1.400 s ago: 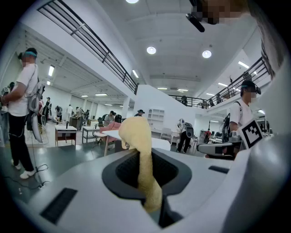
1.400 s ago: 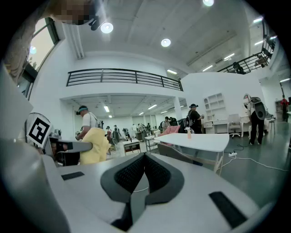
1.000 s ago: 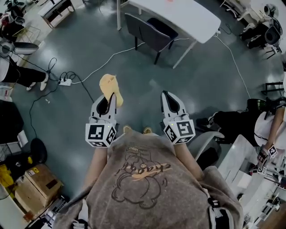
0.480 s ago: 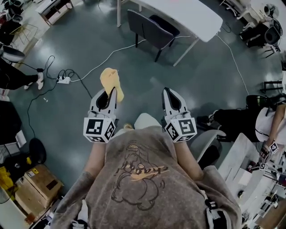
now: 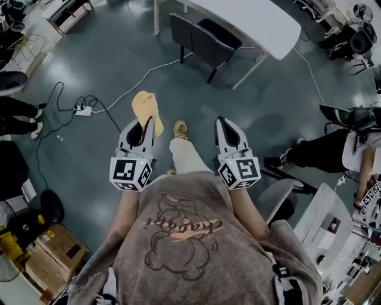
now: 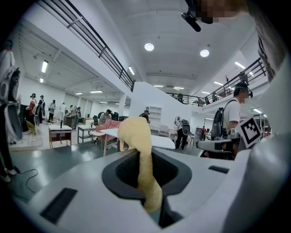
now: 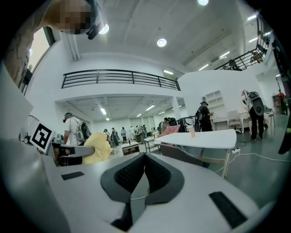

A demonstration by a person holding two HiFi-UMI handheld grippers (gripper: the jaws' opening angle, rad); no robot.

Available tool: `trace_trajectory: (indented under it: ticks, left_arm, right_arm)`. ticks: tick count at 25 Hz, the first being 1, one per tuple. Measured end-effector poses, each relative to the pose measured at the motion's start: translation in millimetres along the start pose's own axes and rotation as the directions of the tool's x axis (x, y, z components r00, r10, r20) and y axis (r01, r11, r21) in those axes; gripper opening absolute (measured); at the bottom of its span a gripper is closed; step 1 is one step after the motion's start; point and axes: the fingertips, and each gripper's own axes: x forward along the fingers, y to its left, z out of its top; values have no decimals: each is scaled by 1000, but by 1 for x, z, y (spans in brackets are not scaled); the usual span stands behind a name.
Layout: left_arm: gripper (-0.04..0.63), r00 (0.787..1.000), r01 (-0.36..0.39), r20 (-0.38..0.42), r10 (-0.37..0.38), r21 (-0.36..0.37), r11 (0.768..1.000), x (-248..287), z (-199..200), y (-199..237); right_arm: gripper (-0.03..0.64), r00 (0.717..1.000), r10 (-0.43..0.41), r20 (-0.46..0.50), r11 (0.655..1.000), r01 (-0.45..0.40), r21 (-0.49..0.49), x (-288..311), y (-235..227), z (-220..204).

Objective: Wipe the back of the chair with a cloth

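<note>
A dark grey chair (image 5: 202, 37) stands tucked at a white table (image 5: 250, 16), some way ahead of me on the floor. My left gripper (image 5: 144, 123) is shut on a yellow cloth (image 5: 146, 107), which flops out past its tips. In the left gripper view the cloth (image 6: 135, 132) rises from between the closed jaws of the left gripper (image 6: 144, 157). My right gripper (image 5: 224, 126) is held level beside it, shut and empty. The right gripper view shows the right gripper (image 7: 144, 157) with jaws closed, the cloth (image 7: 97, 148) to the left, and the chair (image 7: 182, 155) under the table (image 7: 204, 136).
A power strip (image 5: 83, 110) and cables (image 5: 146, 77) lie on the floor at the left. Cardboard boxes (image 5: 44, 256) sit at the lower left. A seated person (image 5: 324, 148) and an office chair (image 5: 277, 196) are at the right. My own leg and shoe (image 5: 180, 130) show between the grippers.
I have stepped forward: a leg and shoe now reach out between the grippers, and the floor and chair have shifted slightly nearer. Both grippers keep their pose, the left still holding the cloth.
</note>
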Motion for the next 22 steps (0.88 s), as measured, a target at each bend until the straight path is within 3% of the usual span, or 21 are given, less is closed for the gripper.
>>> trace_trajectory:
  ticks: [12, 22]
  left_arm:
    - [51, 999, 34, -6, -34, -12, 999, 134, 52, 80]
    - [51, 998, 59, -1, -59, -6, 998, 257, 90, 119]
  right_arm:
    - [26, 1000, -27, -13, 1000, 27, 3, 144, -58, 38]
    - [26, 999, -49, -2, 999, 49, 1, 241, -125, 70]
